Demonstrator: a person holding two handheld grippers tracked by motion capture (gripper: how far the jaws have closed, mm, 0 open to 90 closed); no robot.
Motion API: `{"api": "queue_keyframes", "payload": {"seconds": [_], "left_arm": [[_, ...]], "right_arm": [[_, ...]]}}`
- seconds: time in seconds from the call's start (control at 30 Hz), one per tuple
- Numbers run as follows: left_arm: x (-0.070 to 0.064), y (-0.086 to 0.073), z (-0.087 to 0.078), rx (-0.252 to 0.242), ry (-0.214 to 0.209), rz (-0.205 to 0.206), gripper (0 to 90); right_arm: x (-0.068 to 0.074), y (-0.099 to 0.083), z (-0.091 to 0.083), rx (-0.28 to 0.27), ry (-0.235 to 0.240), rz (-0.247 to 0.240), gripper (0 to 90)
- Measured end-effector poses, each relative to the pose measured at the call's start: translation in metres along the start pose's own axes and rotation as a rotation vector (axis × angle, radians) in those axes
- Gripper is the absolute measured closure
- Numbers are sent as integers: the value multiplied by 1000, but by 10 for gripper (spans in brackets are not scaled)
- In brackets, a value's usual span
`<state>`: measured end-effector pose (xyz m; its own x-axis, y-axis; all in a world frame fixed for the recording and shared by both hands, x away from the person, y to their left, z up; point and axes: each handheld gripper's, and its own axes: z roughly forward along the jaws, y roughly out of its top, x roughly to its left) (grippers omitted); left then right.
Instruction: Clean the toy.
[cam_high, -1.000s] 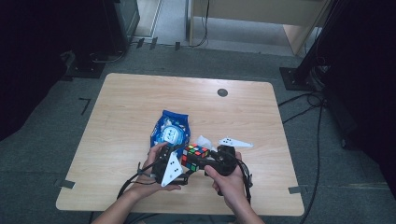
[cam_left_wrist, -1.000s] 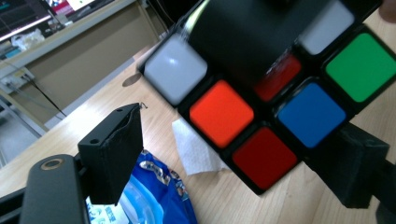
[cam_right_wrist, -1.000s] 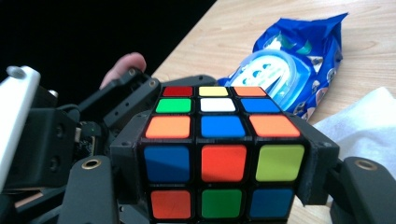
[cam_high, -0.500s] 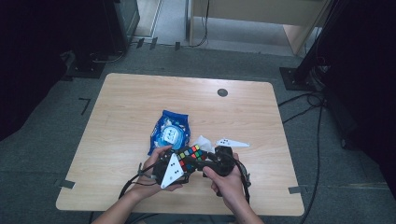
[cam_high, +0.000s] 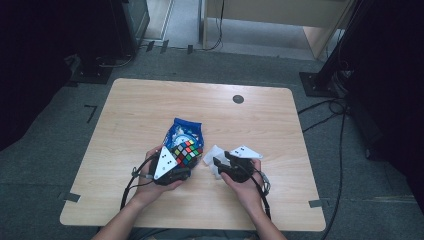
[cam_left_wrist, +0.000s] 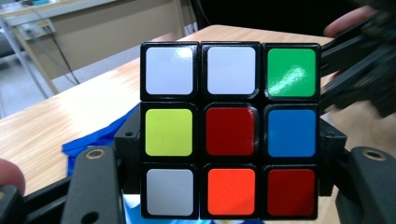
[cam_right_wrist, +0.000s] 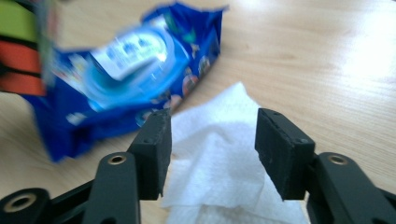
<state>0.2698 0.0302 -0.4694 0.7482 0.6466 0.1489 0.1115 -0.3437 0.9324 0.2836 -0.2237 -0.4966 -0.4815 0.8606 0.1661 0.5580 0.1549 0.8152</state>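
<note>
The pale wood-grain worktop (cam_high: 150, 110) carries a glossy blue wipes pack (cam_high: 181, 131), soft and crinkled, with its round flap facing up — likely the source of the white wipe (cam_right_wrist: 219, 154), a limp, creased sheet lying just right of it. The right gripper (cam_high: 220, 165) hovers over that wipe, jaws apart, seemingly ready to pinch it. The left gripper (cam_high: 182, 162) is clamped on the puzzle cube (cam_left_wrist: 231, 130) — hard, black-edged, shiny stickers — held up above the pack, probably for wiping.
</note>
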Motion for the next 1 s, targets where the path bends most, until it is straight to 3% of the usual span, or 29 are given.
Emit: {"api": "queue_keyframes", "payload": {"seconds": [0.07,0.1,0.23,0.27,0.4,0.5,0.53,0.63,0.67,0.77,0.9,1.0], "left_arm": [[-1,-1,0,-1,-18,-3,337],[-2,-1,-1,-2,-29,-5,337],[-3,-1,-1,-7,-38,-7,337],[-4,-1,-1,-12,-49,-14,337],[-5,0,-2,-16,-64,-4,337],[-6,0,-2,-17,-68,0,337],[-6,0,-2,-16,-71,2,337],[-6,-1,-1,-18,-81,3,337],[-8,-2,-1,-15,-93,11,337],[-16,-2,1,-15,-125,39,337],[-26,0,2,-10,-141,79,338],[-27,-1,3,-2,-150,83,337]], "right_arm": [[4,-2,6,46,-61,-47,532],[5,-3,8,60,-69,-58,537],[4,-8,15,112,-52,-76,591],[1,-11,18,141,-49,-77,654],[-5,-12,17,129,-68,-76,873],[-10,-10,14,145,-48,-34,897],[-10,-8,10,121,-43,-21,897],[-4,6,-14,-40,57,33,897],[2,14,-26,-116,84,23,897],[20,27,-46,-211,156,-12,897],[35,30,-48,-201,247,-3,898],[36,31,-48,-198,327,66,898]]}}
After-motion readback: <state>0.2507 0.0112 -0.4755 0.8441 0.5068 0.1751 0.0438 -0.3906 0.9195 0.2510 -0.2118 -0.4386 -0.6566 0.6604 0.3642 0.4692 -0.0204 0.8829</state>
